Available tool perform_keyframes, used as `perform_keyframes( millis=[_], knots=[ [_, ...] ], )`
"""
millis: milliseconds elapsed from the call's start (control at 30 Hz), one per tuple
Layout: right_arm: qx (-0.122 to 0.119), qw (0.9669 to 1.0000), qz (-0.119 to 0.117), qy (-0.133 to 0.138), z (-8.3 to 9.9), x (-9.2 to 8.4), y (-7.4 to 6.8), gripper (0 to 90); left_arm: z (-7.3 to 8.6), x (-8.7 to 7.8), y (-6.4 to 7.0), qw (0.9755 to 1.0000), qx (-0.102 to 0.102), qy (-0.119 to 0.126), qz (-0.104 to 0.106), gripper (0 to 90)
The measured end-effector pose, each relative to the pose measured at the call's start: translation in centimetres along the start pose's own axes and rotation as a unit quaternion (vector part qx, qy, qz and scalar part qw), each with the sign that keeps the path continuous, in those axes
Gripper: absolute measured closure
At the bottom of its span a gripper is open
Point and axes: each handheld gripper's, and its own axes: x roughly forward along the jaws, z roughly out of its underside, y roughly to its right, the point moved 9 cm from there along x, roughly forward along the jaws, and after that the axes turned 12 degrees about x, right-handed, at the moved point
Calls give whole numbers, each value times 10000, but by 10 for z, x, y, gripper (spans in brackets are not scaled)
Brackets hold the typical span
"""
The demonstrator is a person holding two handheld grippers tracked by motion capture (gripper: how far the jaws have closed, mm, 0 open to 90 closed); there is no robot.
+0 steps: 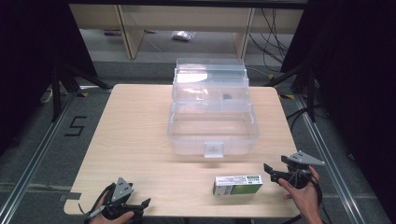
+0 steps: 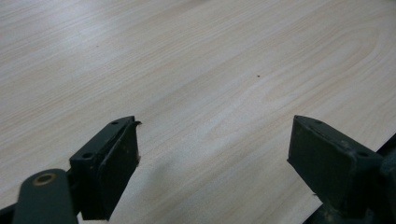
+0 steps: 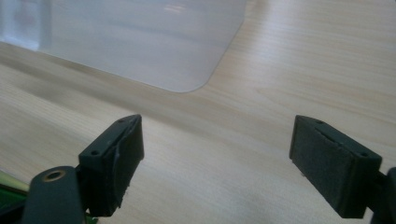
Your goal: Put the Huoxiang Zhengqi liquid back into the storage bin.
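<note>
One clear plastic box, open, sits mid-table. One green-white carton lies near right. Two grippers: left gripper near left, right gripper just beside carton, both spread, empty.

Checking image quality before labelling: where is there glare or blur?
High view: glare on the clear box, dark surroundings. Left gripper view: table sharp, near fingers soft. Right gripper view: box hazy and blurred, a green carton edge out of focus.
</note>
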Motion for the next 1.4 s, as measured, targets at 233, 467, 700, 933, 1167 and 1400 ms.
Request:
perform_keyframes(
  millis=[233,467,700,933,1167,1400],
  knots=[
    [-221,9995,-199,136,-10,-4,-6,155,2,-1,-1,9999,117,-120,4,157],
    [-374,9985,-407,41,-18,-12,-16,162,2,1,-2,9999,41,-85,-54,157],
    [-507,9972,-519,-205,-27,-22,-29,185,3,0,-1,9999,88,-118,39,157],
    [-937,9923,-776,-233,-43,-33,-51,196,3,0,-1,9999,92,-118,37,157],
    [-1262,9851,-1070,-479,-44,-39,-76,203,3,0,-1,9999,99,-123,52,157],
    [-1616,9758,-1270,-749,-42,-42,-94,207,3,1,-1,9998,114,-167,53,157]
  ],
)
